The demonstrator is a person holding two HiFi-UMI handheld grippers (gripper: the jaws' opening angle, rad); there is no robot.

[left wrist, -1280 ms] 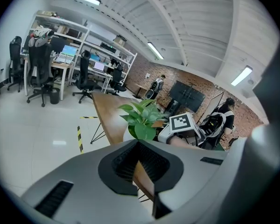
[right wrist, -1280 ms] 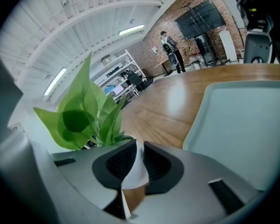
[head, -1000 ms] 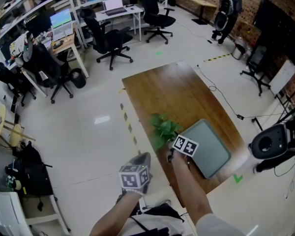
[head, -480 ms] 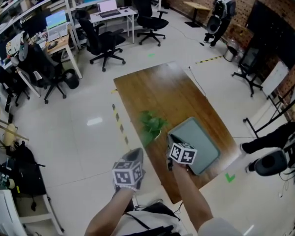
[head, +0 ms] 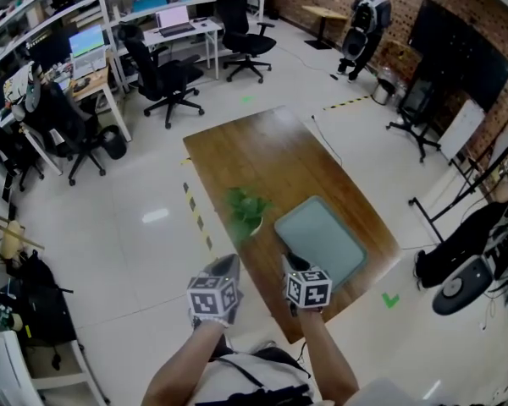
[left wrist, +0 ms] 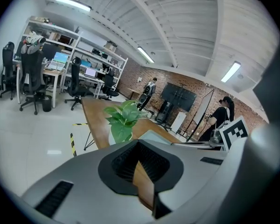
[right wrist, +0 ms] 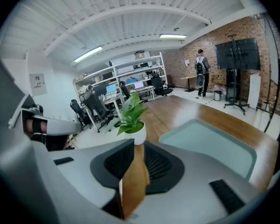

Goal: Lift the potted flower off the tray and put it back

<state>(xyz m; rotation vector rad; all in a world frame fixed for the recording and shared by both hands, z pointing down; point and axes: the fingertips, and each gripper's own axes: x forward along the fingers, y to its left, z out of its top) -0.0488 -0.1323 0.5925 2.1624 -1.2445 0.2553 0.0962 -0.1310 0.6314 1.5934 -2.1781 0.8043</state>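
The potted flower (head: 244, 210), green leaves in a white pot (right wrist: 139, 133), stands on the wooden table (head: 262, 155) just left of the grey-green tray (head: 320, 239), not on it. My right gripper (head: 289, 265) hovers at the table's near edge, short of the tray's near corner; its jaws stand slightly apart with only table wood showing between them (right wrist: 134, 171). My left gripper (head: 227, 267) hangs off the table's left edge, near the plant's side. Its jaws (left wrist: 142, 171) show a narrow gap with nothing in it. The flower (left wrist: 123, 118) and the tray (right wrist: 210, 143) lie ahead of both.
Black office chairs (head: 165, 83) and desks with monitors (head: 173, 19) fill the far left. A person with a backpack (head: 360, 19) stands at the back right. Yellow-black tape (head: 195, 210) marks the floor left of the table. A screen on a stand (right wrist: 235, 55) is at the right.
My right gripper has drawn back from beside the plant and tray to the table's near edge, rolling as it went. The left gripper shifted a little. The plant stays beside the tray.
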